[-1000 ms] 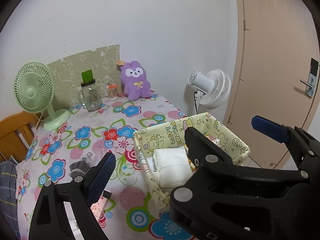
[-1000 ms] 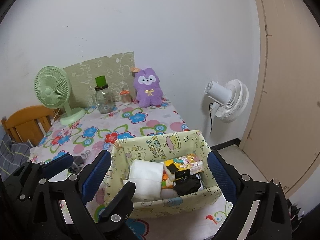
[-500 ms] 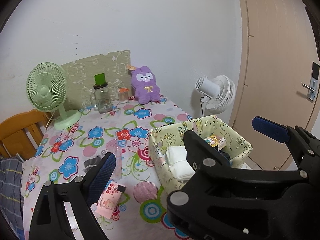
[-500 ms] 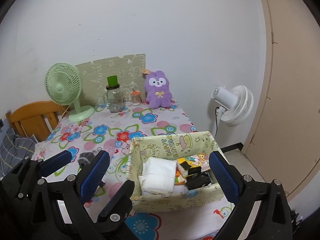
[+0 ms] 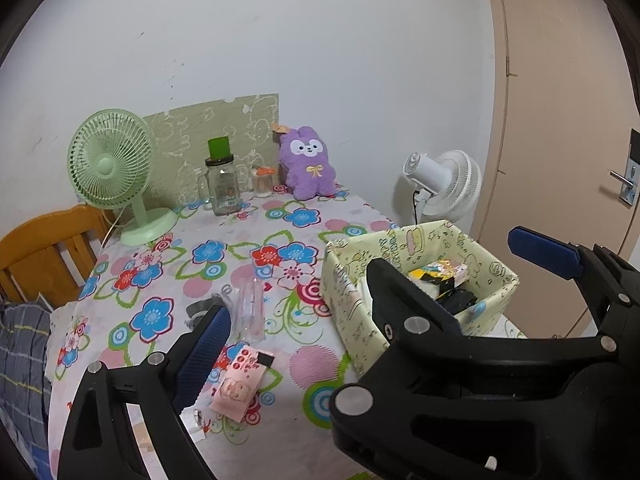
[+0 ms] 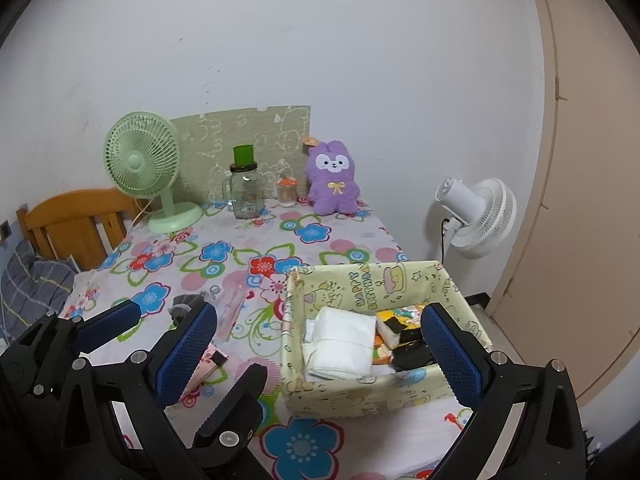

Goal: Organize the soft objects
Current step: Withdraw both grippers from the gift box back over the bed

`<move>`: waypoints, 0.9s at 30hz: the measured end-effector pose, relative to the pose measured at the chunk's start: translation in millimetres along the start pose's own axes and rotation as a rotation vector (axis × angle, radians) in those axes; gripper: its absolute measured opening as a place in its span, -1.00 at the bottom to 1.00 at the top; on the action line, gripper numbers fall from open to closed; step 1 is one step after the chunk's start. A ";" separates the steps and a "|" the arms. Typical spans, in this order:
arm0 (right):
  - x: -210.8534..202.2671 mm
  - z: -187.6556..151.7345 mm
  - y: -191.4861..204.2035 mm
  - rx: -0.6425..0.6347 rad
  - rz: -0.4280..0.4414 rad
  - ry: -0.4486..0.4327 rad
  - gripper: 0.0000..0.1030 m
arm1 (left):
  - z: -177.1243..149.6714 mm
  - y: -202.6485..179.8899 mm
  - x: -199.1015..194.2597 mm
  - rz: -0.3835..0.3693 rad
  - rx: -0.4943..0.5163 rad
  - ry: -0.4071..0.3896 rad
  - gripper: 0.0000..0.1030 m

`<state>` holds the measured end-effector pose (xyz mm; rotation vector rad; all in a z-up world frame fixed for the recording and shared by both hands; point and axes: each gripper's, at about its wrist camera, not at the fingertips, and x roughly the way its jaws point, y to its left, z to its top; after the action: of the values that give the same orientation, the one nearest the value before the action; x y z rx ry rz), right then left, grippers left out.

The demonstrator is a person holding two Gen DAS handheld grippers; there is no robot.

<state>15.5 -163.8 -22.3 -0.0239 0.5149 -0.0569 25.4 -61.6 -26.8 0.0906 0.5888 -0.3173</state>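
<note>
A yellow-green cartoon-print box [image 6: 360, 280] [image 5: 492, 268] stands at the near right of the flowered table. It holds a folded white cloth [image 6: 340, 344] and small yellow and black packets. A purple plush [image 5: 306, 168] [image 6: 334, 184] sits upright at the far edge against the wall. On the cloth left of the box lie a pink packet [image 5: 240, 384] [image 6: 210, 360], a grey soft lump [image 5: 200, 308] [image 6: 186, 304] and a clear plastic sleeve [image 5: 252, 312]. My left gripper [image 5: 374, 294] is open and empty above the near table edge. The right gripper [image 6: 320, 350] hangs open and empty in front of the box.
A green desk fan [image 5: 112, 164], a glass jar with a green lid [image 5: 222, 188] and a small cup stand along the back wall. A white fan [image 5: 444, 188] stands beyond the table's right edge, near a door. A wooden chair [image 5: 44, 252] is at the left.
Both grippers have drawn back from the table, so the box and table look smaller and farther. The pink packet has come into view. Both stay open.
</note>
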 end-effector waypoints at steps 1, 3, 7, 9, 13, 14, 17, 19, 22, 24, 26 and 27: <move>1.2 -1.4 3.0 -0.007 0.004 0.002 1.00 | -1.7 1.5 0.0 0.001 -0.002 0.002 0.86; 3.8 -2.7 8.0 -0.020 0.010 0.004 1.00 | -5.3 6.6 1.4 0.000 -0.008 0.005 0.86; 9.3 -7.9 16.6 -0.040 0.030 0.027 1.00 | -13.4 17.2 4.7 -0.011 -0.032 0.015 0.86; 13.0 -11.0 20.9 -0.052 0.044 0.035 1.00 | -16.8 20.5 6.3 -0.011 -0.034 0.022 0.86; 21.1 -20.3 30.1 -0.052 0.071 0.057 1.00 | -27.2 29.8 9.4 0.011 -0.041 0.043 0.86; 22.4 -22.9 32.8 -0.052 0.074 0.059 1.00 | -28.9 32.3 10.3 0.013 -0.046 0.048 0.86; 26.6 -30.2 41.8 -0.058 0.077 0.061 1.00 | -37.5 41.1 13.4 0.020 -0.067 0.062 0.86; 30.4 -33.8 46.2 -0.060 0.086 0.072 1.00 | -42.2 44.8 14.5 0.030 -0.073 0.069 0.86; 37.6 -38.8 51.4 -0.052 0.107 0.099 1.00 | -47.9 52.0 17.6 0.040 -0.088 0.081 0.86; 42.4 -42.0 55.0 -0.044 0.120 0.114 1.00 | -51.5 57.1 19.6 0.044 -0.099 0.085 0.86; 47.4 -45.2 60.2 -0.046 0.130 0.126 1.00 | -54.4 62.0 22.5 0.050 -0.108 0.092 0.86; 49.3 -46.3 62.6 -0.051 0.132 0.129 1.00 | -56.5 64.7 24.2 0.051 -0.115 0.096 0.86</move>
<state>38.6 -104.6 -89.2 -0.0361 0.6456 0.0846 35.0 3.0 -87.5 0.0103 0.6971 -0.2301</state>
